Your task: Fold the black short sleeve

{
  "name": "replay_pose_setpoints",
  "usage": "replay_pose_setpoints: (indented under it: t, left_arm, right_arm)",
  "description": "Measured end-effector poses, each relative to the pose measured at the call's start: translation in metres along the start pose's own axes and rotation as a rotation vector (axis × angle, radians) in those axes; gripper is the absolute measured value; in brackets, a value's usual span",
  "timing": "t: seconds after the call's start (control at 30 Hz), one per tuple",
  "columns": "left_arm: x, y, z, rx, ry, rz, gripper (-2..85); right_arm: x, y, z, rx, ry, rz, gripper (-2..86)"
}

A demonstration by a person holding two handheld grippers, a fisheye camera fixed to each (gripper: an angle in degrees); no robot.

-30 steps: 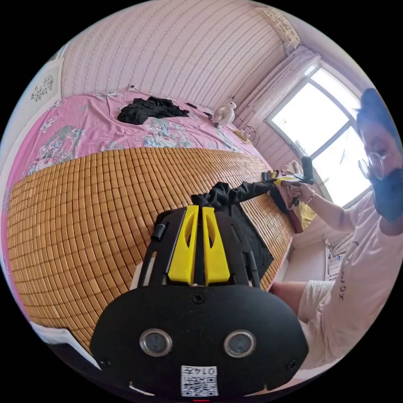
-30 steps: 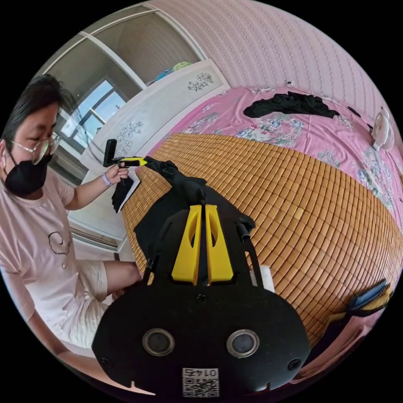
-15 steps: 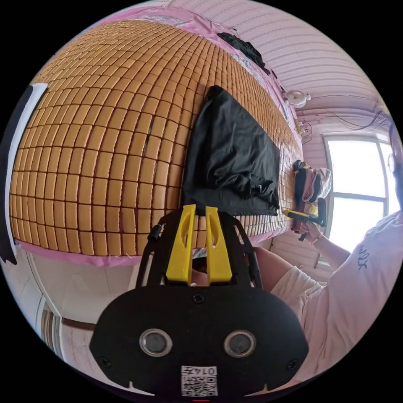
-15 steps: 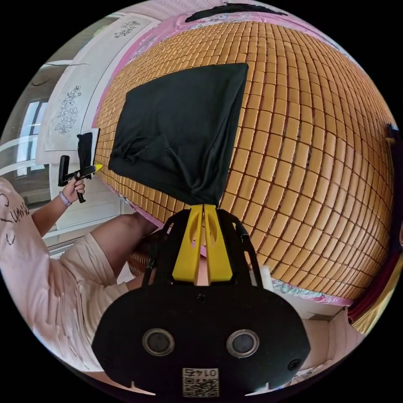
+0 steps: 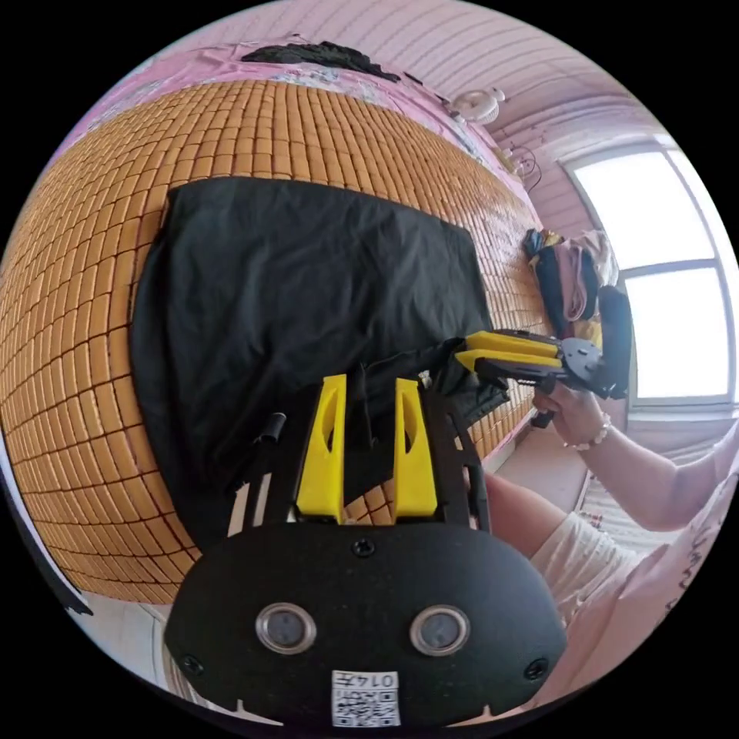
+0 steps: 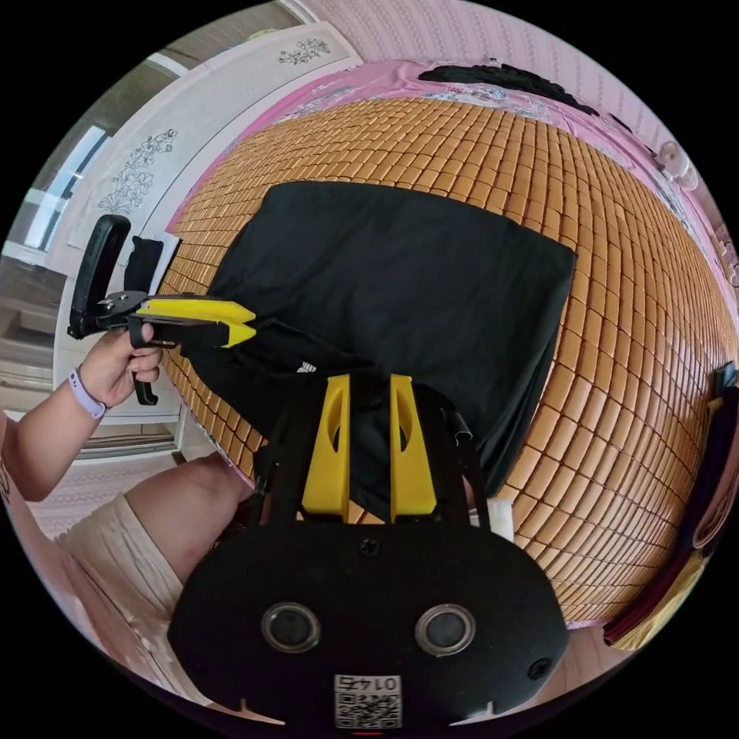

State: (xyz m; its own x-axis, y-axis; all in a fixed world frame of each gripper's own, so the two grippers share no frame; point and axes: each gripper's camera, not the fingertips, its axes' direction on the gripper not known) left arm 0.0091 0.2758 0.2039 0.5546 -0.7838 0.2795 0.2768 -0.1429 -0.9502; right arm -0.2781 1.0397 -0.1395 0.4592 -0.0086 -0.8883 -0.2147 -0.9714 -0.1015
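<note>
Down on the bamboo mat [image 5: 85, 231] of the bed, spread flat and wide: the black short sleeve [image 5: 308, 285], taking the middle of the left gripper view. At lower centre, the left gripper [image 5: 371, 382], jaws parted with a clear gap, hovering over the shirt's near hem; a raised ridge of black cloth lying in that gap, pressed by neither jaw. Off to the right of the frame, the right gripper [image 5: 460, 352] in a hand [image 5: 573, 408], jaws a little apart, tips right at a bunched corner of the same hem.

Over to the right gripper view: same black short sleeve [image 6: 400, 285] across the centre, right gripper [image 6: 369, 379] at lower centre, jaws released and apart, black cloth showing between and beneath them. At the left of the frame, the left gripper [image 6: 252, 323], tips just beside the rumpled corner; cannot tell whether touching.

Edges: far hem straight and smooth, near hem rumpled and running close to the mat's front edge. Plenty of bare bamboo mat [image 6: 639, 323] to the right of the frame and beyond the shirt. Well apart at the top, a dark heap of clothes [image 6: 500, 77].
</note>
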Motion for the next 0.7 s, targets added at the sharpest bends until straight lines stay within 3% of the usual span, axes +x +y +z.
replay_pose_setpoints:
  t: [0.1,0.3,0.47,0.7]
  left_arm:
    - [0.013,0.003,0.029,-0.098,-0.138,0.05,3.7]
    - [0.028,0.047,0.025,-0.143,-0.065,0.098,2.6]
    - [0.039,0.098,0.037,-0.265,-0.137,0.115,4.6]
    - [0.087,0.092,0.038,-0.074,-0.15,0.24,2.6]
  right_arm:
    - [-0.006,0.004,0.018,-0.022,-0.06,-0.02,3.2]
    - [-0.055,0.045,0.027,-0.11,-0.072,-0.288,3.7]
    - [-0.08,0.075,0.048,-0.272,-0.002,-0.398,3.6]
    - [-0.114,0.0,0.063,-0.1,0.271,-0.569,0.0]
